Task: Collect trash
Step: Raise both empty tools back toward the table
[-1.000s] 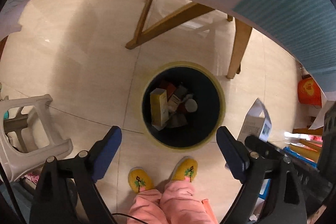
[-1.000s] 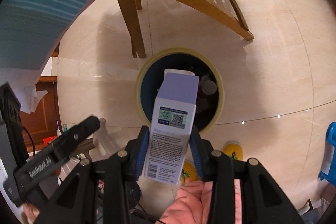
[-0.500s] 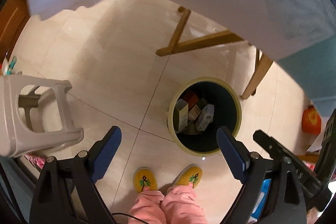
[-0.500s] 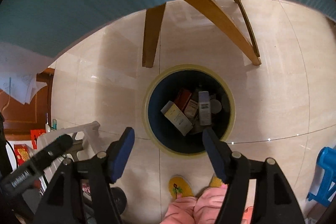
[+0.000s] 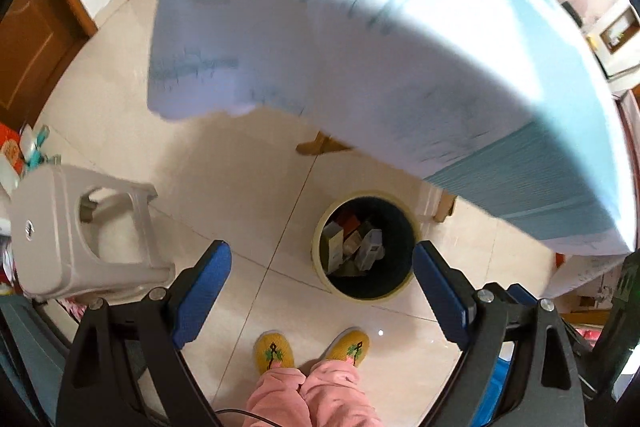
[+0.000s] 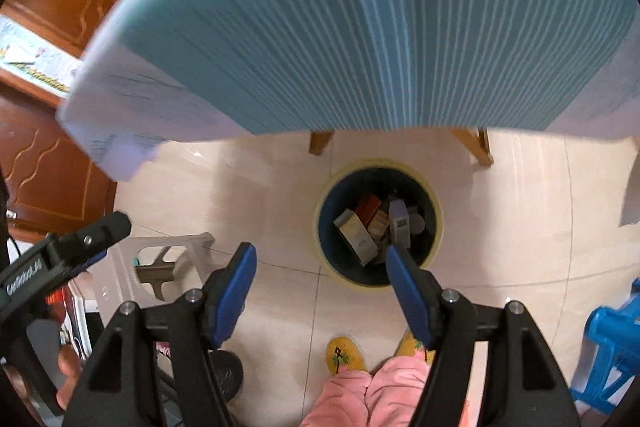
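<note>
While pointing steeply down at the tiled floor, left gripper spread wide, blue pads apart with nothing between them. Right gripper likewise spread, blue pads clear of any item, nothing held. Round trash bin on floor below both, near table edge: pale yellow rim, dark blue inner wall. Contents visible in both views: several small cartons lying jumbled at bottom, including a cream-coloured box, a red-orange box, a grey-lilac box leaning upright, a round pale lid. Bin stands just beyond yellow slippers and pink trouser legs of the person. Table above bin, covered in blue ribbed mat and white paper, blurred. Wooden table leg just behind bin. Grey plastic stool on floor to left, well apart from bin. Blue plastic stool at right edge.
</note>
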The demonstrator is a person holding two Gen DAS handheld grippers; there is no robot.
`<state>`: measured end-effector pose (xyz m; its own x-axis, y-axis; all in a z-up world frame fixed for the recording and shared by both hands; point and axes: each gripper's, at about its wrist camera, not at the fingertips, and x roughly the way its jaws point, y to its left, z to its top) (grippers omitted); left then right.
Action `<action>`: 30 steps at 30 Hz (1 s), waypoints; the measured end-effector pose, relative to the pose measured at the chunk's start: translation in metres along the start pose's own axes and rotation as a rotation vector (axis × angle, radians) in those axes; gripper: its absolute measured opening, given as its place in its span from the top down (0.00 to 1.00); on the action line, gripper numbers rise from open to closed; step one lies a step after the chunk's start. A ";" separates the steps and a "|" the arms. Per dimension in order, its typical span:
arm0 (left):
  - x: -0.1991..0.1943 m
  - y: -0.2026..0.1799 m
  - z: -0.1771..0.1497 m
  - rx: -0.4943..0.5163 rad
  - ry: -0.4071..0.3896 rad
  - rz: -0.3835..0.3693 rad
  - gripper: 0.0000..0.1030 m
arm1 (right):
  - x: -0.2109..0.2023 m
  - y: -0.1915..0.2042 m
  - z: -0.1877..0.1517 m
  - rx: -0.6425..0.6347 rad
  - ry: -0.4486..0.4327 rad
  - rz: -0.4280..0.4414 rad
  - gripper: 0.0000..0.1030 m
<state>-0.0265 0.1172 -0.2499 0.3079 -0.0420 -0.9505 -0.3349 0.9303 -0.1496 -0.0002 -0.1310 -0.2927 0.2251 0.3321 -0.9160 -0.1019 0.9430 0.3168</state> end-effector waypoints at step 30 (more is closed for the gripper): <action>-0.266 -0.082 0.075 0.099 -0.328 0.063 0.12 | -0.264 0.053 0.093 -0.300 -0.352 0.050 0.35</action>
<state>-0.0140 0.0790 0.0354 0.5642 0.1211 -0.8167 -0.2794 0.9588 -0.0508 0.0247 -0.1670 -0.0114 0.5231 0.4128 -0.7457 -0.3851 0.8950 0.2253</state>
